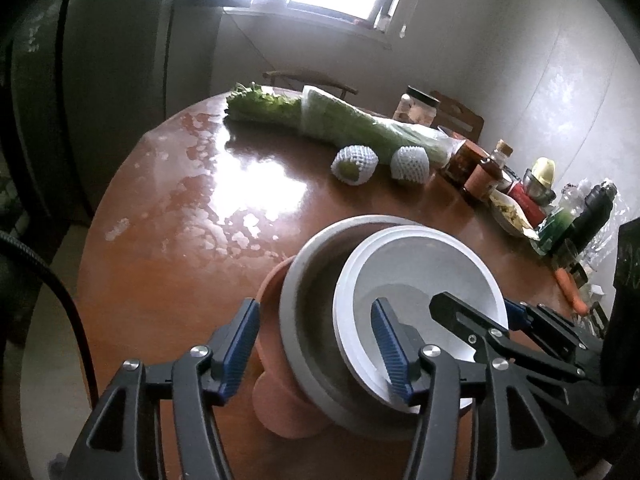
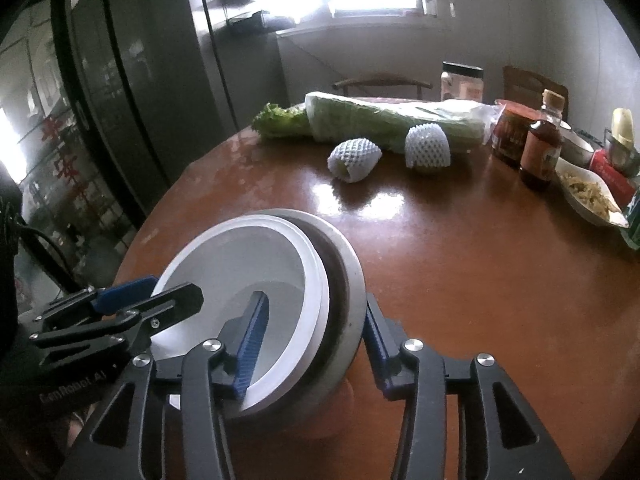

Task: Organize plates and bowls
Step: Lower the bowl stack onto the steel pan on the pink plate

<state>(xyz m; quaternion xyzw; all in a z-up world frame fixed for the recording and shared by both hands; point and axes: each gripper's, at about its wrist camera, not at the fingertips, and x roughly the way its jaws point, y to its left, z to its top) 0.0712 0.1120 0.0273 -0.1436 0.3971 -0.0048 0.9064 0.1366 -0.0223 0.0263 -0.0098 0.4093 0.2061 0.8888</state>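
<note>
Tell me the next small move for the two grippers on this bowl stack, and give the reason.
Probably lift both together, keeping the stack level. The left gripper and right gripper each straddle opposite sides of the stack, one finger inside the white bowl, one outside the grey bowl. The jaws look spread, so close them first if the rims are loose.

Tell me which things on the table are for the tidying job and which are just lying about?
For the job:
white bowl
grey bowl
terracotta dish
left tool
right tool

Just lying about:
cabbage
two net-wrapped fruits
sauce bottle
jar
</note>
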